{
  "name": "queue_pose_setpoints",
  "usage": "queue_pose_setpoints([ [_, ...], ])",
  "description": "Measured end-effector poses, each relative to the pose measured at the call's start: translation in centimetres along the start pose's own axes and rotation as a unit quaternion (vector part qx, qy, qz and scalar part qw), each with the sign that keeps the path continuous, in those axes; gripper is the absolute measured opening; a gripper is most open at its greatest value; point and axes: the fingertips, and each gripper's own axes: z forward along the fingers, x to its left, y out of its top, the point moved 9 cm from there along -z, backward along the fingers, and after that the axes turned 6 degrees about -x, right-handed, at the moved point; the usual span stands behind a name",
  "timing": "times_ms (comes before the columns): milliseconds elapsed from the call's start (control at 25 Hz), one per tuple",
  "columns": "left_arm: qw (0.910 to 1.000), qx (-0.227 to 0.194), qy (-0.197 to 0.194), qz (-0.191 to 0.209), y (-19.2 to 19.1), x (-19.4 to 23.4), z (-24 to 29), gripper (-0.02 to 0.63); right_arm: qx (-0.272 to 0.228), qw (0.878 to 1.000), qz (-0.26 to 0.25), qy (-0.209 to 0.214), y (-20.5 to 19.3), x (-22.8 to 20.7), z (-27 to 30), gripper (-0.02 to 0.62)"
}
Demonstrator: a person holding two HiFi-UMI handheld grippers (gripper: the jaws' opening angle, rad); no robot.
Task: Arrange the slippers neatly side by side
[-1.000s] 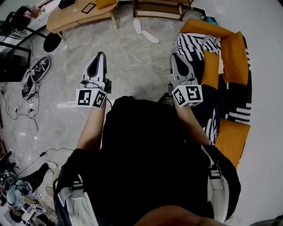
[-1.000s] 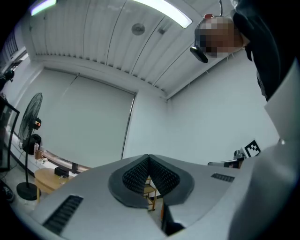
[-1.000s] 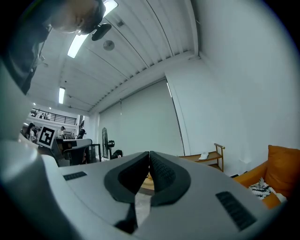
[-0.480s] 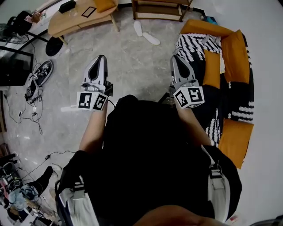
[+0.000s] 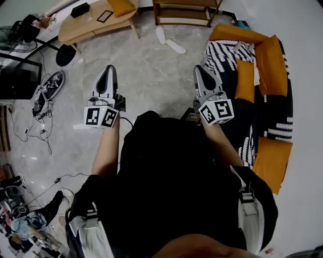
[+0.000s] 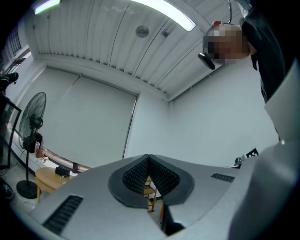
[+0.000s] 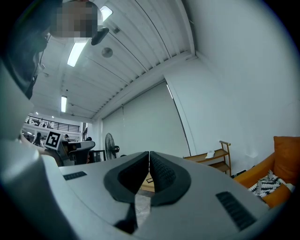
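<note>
We hold both grippers out roughly level over the grey floor, well short of the wooden shelf. The left gripper is clenched on nothing. In its own view the ribbed pads meet at the tip with only air between them. The right gripper is closed and empty too, its pads touching.

The first slipper lies on the floor just in front of the shelf. The second slipper lies slantwise just beside it, a little farther from the shelf, so the pair is splayed rather than parallel.

Since a second ago the left gripper has drifted slightly outward, away from our body. The right gripper has hardly shifted. The slippers lie before the shelf as they did, untouched, with both grippers well apart from them.
</note>
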Motion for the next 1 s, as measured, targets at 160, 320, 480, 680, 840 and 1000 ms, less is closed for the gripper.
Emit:
queue_pose_setpoints([
  [160, 0.9999, 0.006, 0.005, 0.010, 0.9, 0.9, -0.9, 0.014, 0.002, 1.000, 0.012, 0.005, -0.5, 0.4, 0.4, 0.032],
  [320, 0.9996, 0.014, 0.023, 0.007, 1.8, 2.3, -2.0, 0.014, 0.009, 1.000, 0.027, 0.011, -1.2, 1.1, 0.9, 0.032],
  [480, 0.9988, 0.037, 0.033, 0.002, 1.4, 4.1, -2.9, 0.014, 0.019, 0.999, 0.035, 0.010, -2.3, 1.8, 2.0, 0.032],
  [680, 0.9981, 0.044, 0.034, -0.026, -1.4, 6.2, -0.7, 0.014, 0.039, 0.999, 0.030, 0.005, -3.6, 0.9, 4.4, 0.032],
  [840, 0.9977, 0.044, 0.013, -0.050, -3.5, 8.7, 3.7, 0.014, 0.039, 0.999, 0.019, -0.013, -3.4, -0.5, 8.0, 0.032],
  [1000, 0.9976, 0.034, -0.007, -0.060, -3.9, 12.0, 8.6, 0.014, 0.032, 0.999, 0.004, -0.018, -2.6, -1.3, 12.5, 0.032],
])
